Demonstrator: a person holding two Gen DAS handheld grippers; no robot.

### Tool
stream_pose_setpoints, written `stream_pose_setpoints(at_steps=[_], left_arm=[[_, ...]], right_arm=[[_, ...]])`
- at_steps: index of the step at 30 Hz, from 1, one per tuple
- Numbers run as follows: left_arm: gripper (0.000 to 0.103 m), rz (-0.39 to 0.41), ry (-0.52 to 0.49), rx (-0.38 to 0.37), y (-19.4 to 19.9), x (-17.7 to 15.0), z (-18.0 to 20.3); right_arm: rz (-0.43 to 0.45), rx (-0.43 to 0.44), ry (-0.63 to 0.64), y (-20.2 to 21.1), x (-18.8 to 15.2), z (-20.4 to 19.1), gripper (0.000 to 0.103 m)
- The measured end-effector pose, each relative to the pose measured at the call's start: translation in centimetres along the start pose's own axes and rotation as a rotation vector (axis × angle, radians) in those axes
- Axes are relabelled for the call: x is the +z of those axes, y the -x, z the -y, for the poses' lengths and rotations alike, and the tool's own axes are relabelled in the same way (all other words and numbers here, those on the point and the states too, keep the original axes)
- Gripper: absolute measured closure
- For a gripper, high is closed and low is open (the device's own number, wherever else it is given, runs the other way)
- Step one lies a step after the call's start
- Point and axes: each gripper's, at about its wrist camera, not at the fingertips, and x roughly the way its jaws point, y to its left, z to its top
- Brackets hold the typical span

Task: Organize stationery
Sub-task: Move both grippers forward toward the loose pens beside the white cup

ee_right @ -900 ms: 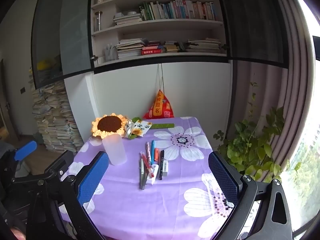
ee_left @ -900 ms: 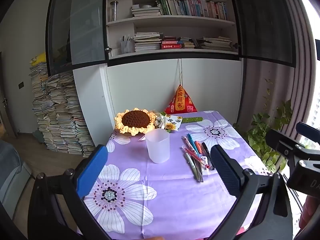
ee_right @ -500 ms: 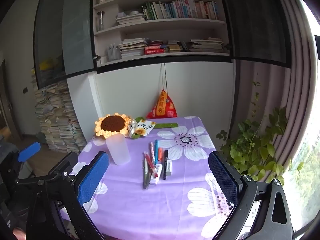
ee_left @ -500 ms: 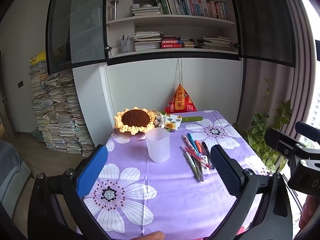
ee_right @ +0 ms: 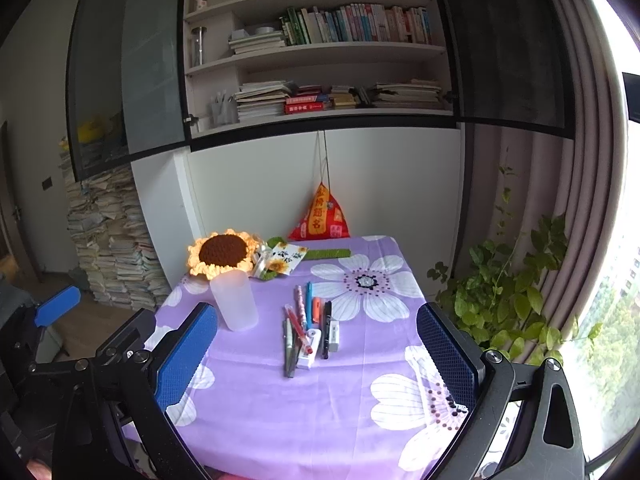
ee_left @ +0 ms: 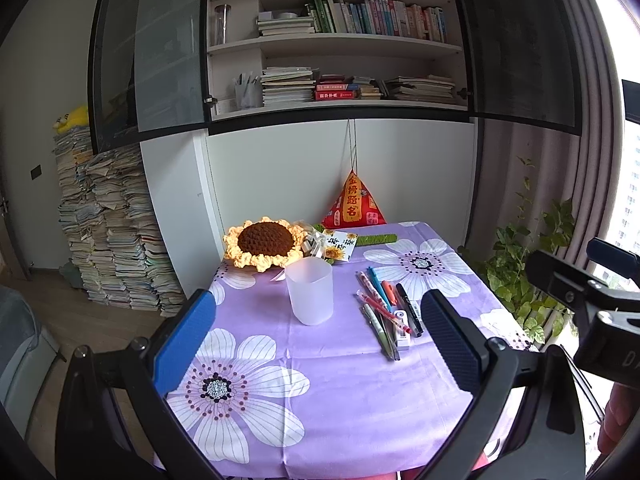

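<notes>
Left wrist view: I hold the left gripper (ee_left: 316,334) and right gripper (ee_right: 318,344) with jaws released, empty, above the bench's (ee_left: 340,400) near edge. The pens (ee_left: 384,312) lie loose mid-bench right of the empty cup (ee_left: 310,290); sorting not yet begun.
</notes>
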Motion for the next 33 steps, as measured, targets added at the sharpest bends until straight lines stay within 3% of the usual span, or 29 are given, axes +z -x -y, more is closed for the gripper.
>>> stream_pose_setpoints(at_steps=[10,15,24,33], left_arm=[[0.001,0.052,-0.001,0.015,1.3,0.6,-0.8],[0.001,0.011,0.008,-0.008,0.7,-0.3,-1.3],[0.001,0.039,0.016,0.011,0.6,0.0,-1.8],[0.001,-0.031,0.017,0.002,-3.1,-0.1,-1.7]], right_arm=[[0.068,0.009,-0.024,1.3,1.3,-0.5,0.003],[0.030,0.006,-0.009,0.7,0.9,-1.5,0.003],[0.042,0.008,0.030,0.9,0.9,-2.7,0.003],[-0.026,0.015,0.035,-3.3,0.9,-2.4,0.003]])
